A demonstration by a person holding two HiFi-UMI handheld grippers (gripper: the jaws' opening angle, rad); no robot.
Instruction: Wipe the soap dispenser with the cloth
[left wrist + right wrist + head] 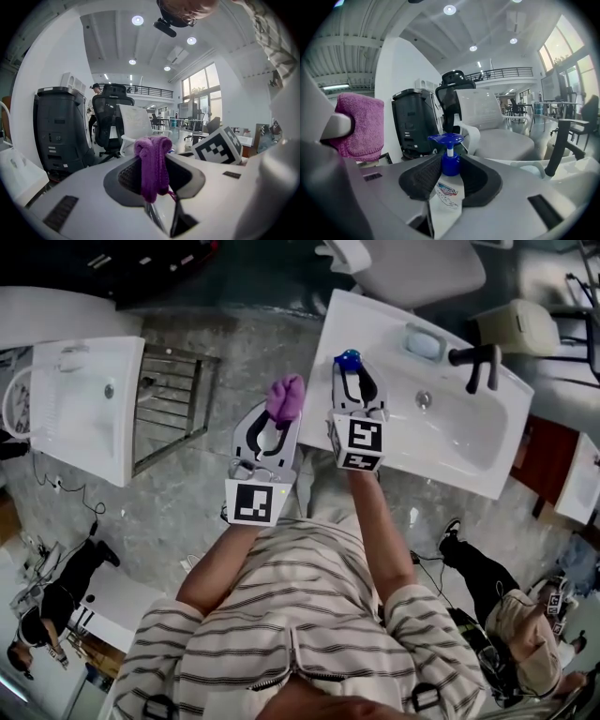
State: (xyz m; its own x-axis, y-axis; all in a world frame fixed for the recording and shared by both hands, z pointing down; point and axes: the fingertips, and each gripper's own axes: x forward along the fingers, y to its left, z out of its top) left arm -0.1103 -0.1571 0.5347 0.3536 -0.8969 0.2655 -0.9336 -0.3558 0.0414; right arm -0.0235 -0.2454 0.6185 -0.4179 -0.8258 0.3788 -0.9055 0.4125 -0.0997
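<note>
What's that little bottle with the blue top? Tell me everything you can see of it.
The soap dispenser is a small, pale plastic bottle with a blue pump head and collar and a printed label on its front. It stands upright, gripped between the black pads of the right gripper, over the near edge of the white sink. Its base is hidden. The purple cloth is beside it, not touching.

I'm in a big open-plan office or test hall: my white rectangular washbasin [459, 442] and a second white basin [80, 395] stand free on a grey stone floor [187, 512]. Around me are a black mesh office chair [112, 101], a railed mezzanine [501, 72], tall windows [201, 89] and round ceiling lights [137, 20].
</note>
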